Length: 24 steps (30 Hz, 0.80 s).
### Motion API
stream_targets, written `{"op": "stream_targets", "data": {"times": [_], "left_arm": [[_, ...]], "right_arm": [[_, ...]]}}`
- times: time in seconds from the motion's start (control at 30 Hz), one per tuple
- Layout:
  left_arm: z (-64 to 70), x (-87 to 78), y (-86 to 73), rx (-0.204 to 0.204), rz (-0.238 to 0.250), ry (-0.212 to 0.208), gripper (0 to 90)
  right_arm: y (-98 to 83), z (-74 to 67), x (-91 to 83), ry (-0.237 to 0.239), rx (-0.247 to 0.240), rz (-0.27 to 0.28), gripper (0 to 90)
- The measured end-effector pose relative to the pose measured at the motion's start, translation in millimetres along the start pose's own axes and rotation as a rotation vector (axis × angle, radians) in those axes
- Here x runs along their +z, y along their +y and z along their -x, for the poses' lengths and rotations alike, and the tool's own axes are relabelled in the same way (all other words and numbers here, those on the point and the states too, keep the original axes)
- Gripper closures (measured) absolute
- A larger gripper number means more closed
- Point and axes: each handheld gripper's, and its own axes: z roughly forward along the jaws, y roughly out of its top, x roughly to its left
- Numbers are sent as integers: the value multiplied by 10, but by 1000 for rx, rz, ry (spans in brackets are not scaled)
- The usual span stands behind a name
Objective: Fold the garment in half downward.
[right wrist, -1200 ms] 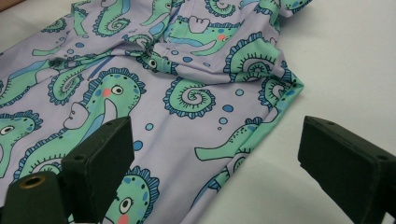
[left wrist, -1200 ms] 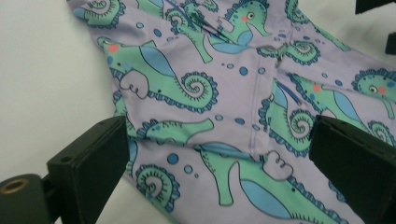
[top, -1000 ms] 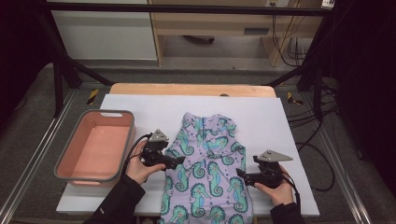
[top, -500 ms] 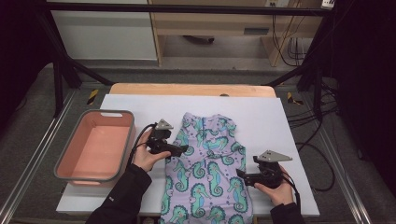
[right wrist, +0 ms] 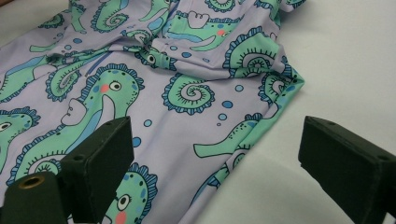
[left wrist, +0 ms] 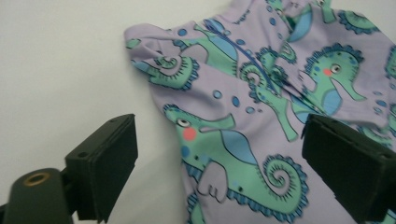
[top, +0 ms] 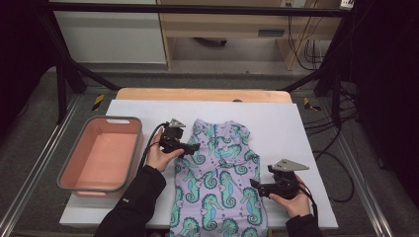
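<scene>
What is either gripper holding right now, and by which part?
Nothing is held. The left gripper and right gripper both stand open over edges of the seahorse garment, the left one's jaws having just closed a little without pressing the cloth.

a white sheet (top: 276, 123) covered a wooden table (top: 202, 95), whose far edge showed as a light strip. the table stood within a black metal frame (top: 64, 74) on grey carpeted floor (top: 39, 143). beyond it were a white cabinet front (top: 111, 34) and a pale wooden shelf unit (top: 227, 29). black cables (top: 316, 54) hung and trailed at the right. the edges of the room lay in darkness, with the tabletop lit brightly.
</scene>
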Motion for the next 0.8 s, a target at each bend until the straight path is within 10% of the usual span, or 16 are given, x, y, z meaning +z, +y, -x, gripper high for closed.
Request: {"op": "stream_targets", "data": {"times": [0.53, 0.8], "left_arm": [[-174, 311, 43, 1, -13, 73, 424], [-202, 394, 3, -18, -51, 34, 619]], "right_arm": [[-11, -4, 12, 7, -6, -2, 111], [-3, 1, 15, 11, 10, -4, 111]]}}
